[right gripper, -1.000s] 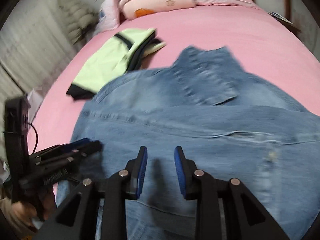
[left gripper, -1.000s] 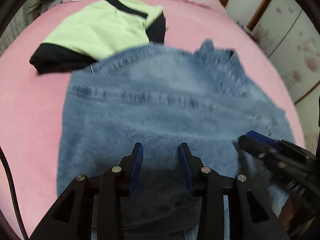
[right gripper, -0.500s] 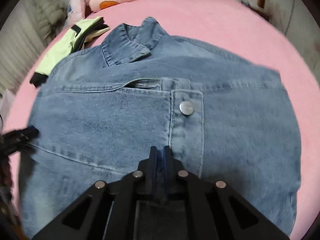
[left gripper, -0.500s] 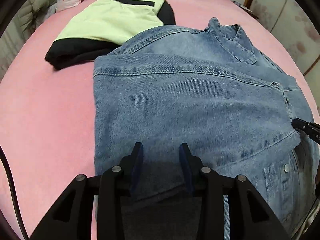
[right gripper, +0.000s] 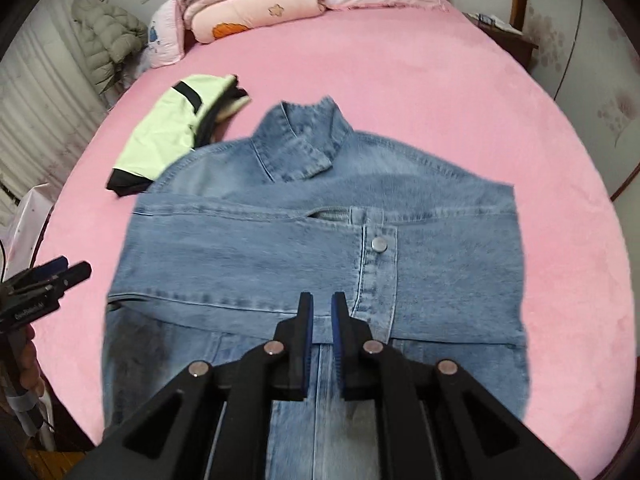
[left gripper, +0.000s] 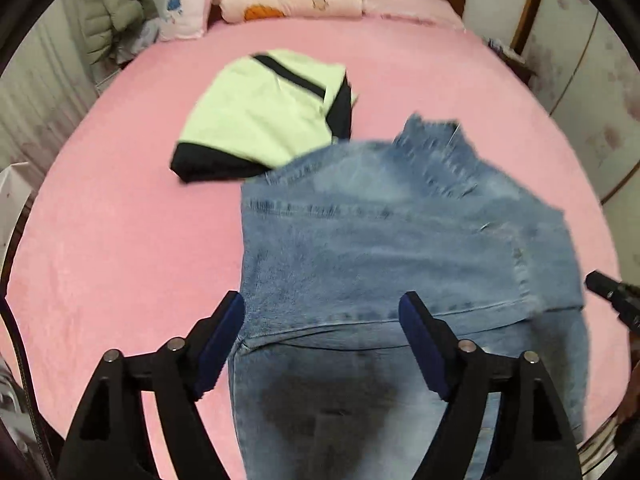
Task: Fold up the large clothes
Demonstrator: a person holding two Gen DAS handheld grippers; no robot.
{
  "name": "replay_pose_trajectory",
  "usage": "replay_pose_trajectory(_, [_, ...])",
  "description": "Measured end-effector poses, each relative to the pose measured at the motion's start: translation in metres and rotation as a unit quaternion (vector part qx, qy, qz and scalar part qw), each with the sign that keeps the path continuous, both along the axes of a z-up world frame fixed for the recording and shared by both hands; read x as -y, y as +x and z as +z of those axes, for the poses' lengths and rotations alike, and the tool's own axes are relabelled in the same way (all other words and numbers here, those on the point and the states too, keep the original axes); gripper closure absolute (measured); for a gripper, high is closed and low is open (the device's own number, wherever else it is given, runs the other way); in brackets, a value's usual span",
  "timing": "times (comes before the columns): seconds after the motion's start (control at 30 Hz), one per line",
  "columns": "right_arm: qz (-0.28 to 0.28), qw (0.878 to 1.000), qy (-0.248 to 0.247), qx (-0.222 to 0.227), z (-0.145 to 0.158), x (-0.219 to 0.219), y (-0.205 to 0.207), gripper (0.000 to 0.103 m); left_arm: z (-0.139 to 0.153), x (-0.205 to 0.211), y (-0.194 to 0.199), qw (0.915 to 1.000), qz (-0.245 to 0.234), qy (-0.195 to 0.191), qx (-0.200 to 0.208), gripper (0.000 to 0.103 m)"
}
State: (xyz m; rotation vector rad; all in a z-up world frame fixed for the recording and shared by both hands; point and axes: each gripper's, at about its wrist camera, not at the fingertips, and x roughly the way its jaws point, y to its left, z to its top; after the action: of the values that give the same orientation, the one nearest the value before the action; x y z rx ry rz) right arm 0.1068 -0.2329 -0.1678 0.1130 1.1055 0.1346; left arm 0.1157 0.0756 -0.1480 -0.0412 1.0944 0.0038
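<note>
Right now the denim jacket (right gripper: 312, 248) lies spread on the pink bed (right gripper: 420, 80), collar toward the pillows, with what looks like both sleeves folded in across its front, so it makes a squarish block above a lower part that runs off toward the near edge. That arrangement suits a fold from the hem upward, I'd guess, since the sides are tucked in and only the length is left to halve. Beyond its left shoulder sits a folded green and black garment (left gripper: 268, 116), its near edge just under or touching the denim; I can't tell which. It looks finished and parked out of the way. A stack of pink quilts (right gripper: 256, 8) rests at the headboard. The left gripper (left gripper: 322, 340) hangs over the near left part of the jacket with its jaws spread wide, the blue pads well apart and nothing between them but the cloth below; whether the tips touch the denim is hard to say. The right gripper (right gripper: 321, 332) sits over the cuff edge near the snap button (right gripper: 379, 244), jaws parted only a narrow gap, and it doesn't appear to be pinching any fabric.
</note>
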Motion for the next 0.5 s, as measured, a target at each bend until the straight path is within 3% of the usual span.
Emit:
replay_pose_trajectory(0.17, [-0.001,0.999,0.017,0.033,0.055,0.011,-0.016,0.094,0.056,0.009,-0.024,0.999,0.029,-0.008,0.033,0.015])
replay_pose_trajectory(0.27, [0.002,0.999,0.018,0.05,0.079,0.017,-0.024,0.094,0.074,0.013,-0.037,0.9981,0.047,-0.018,0.037,0.014])
replay_pose_trajectory(0.5, [-0.005,0.997,0.031,0.076,0.112,0.031,-0.053,0.075,0.097,0.016,-0.073,0.9958,0.08,-0.034,0.027,0.014])
